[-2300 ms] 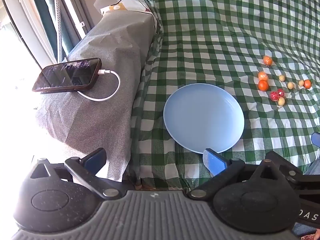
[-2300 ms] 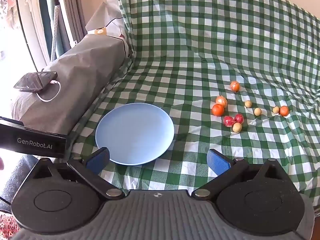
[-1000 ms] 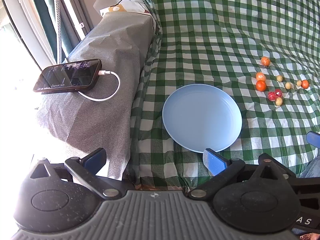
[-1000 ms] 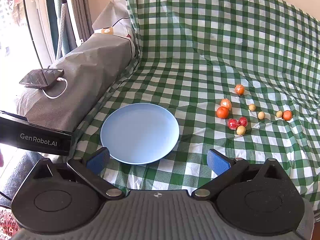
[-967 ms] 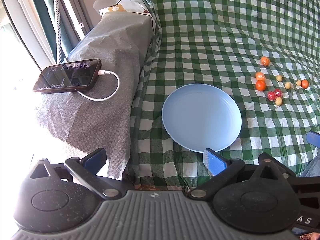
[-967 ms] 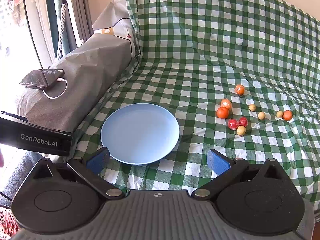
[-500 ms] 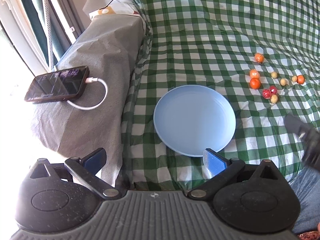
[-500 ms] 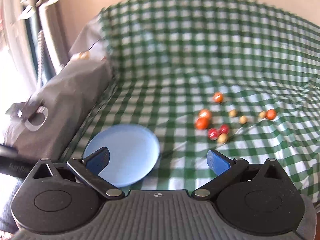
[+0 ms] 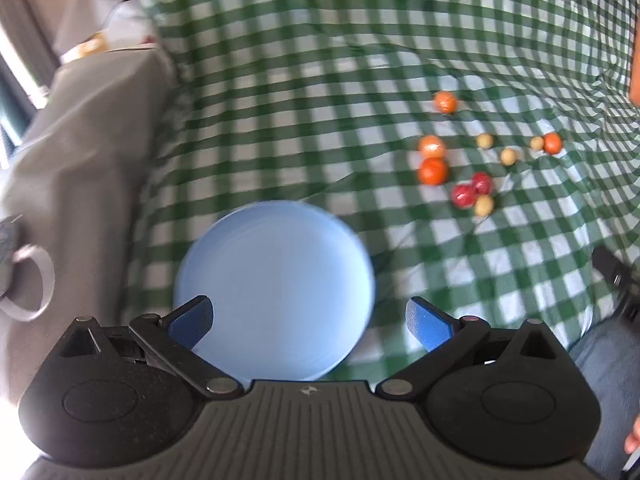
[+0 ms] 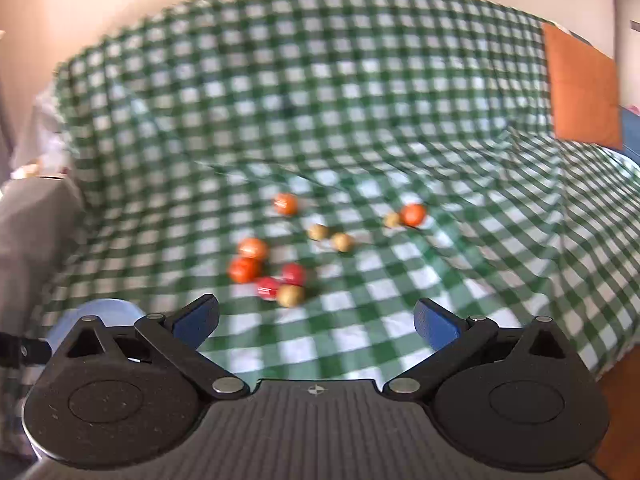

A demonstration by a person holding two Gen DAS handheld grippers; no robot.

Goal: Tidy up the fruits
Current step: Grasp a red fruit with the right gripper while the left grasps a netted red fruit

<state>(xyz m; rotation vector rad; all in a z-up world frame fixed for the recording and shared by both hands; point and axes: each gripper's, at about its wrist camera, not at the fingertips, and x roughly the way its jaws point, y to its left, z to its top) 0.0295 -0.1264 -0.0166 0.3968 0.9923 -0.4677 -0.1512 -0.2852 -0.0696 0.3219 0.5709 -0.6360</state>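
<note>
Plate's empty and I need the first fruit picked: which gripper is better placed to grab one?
Right, probably. The right gripper is open and faces the fruit cluster just ahead of it. The left gripper, also open, hovers over the blue plate, farther from the fruit.

Four orange fruits [image 9: 432, 171]; two red fruits [image 9: 463, 195]; four tan fruits [image 9: 483, 205]; one blue plate [image 9: 276, 280]

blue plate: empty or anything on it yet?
Empty. The blue plate shows bare surface; all the fruits lie on the checked cloth beside it.
</note>
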